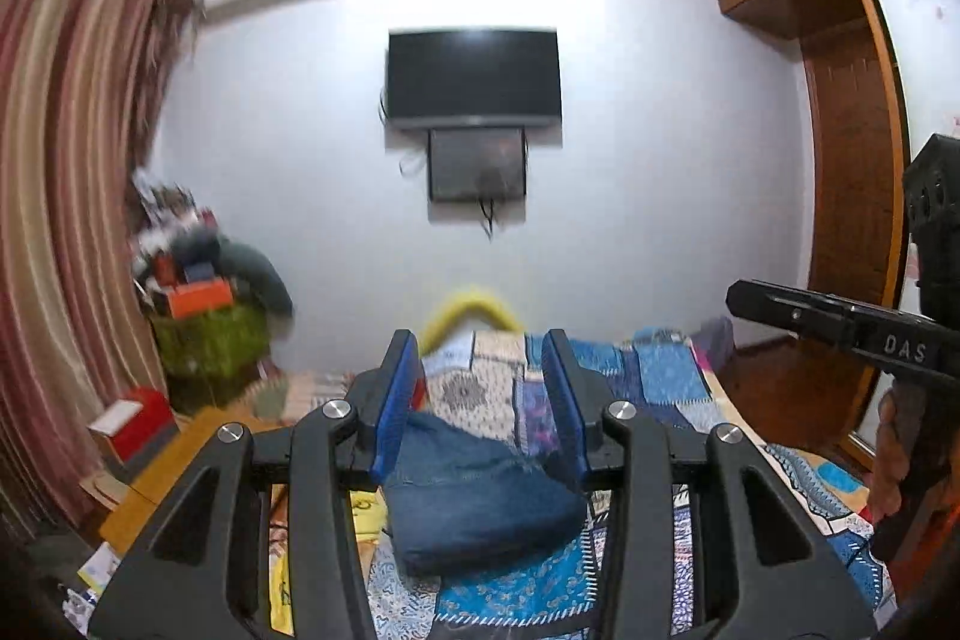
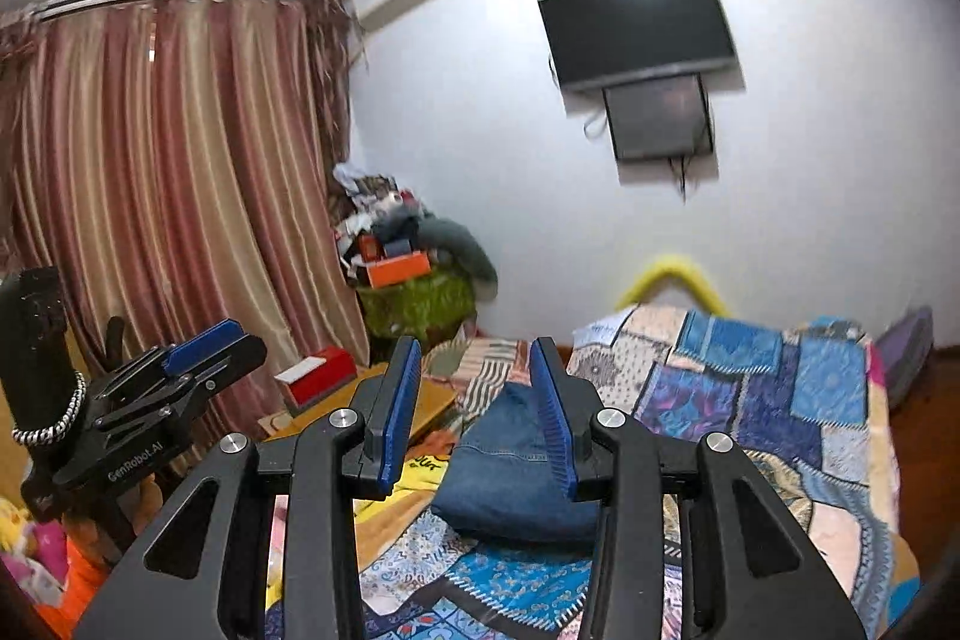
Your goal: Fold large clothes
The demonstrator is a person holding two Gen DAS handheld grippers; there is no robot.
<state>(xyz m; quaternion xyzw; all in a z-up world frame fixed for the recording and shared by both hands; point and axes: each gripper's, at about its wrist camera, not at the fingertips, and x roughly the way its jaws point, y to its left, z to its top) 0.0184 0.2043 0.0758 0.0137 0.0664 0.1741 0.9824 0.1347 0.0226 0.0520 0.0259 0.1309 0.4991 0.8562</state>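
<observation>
A folded pair of blue jeans (image 1: 480,502) lies on the patchwork quilt (image 1: 660,376) of a bed, below and beyond both grippers. My left gripper (image 1: 480,346) is held level above it, open, with nothing between its blue pads. The right gripper (image 1: 744,298) shows side-on at the right edge. In the right wrist view the jeans (image 2: 516,478) lie on the quilt (image 2: 750,400) past my right gripper (image 2: 477,349), which is open and empty. My left gripper (image 2: 240,340) hovers at the left, held in a hand. A yellow garment (image 2: 420,466) lies beside the jeans.
A dark TV (image 1: 474,76) hangs on the white wall ahead. Striped curtains (image 2: 168,172) fill the left. A cluttered pile (image 2: 408,256) fills the corner by the curtains. A red and white box (image 2: 318,370) rests on a wooden table. A wooden wardrobe (image 1: 852,148) stands right.
</observation>
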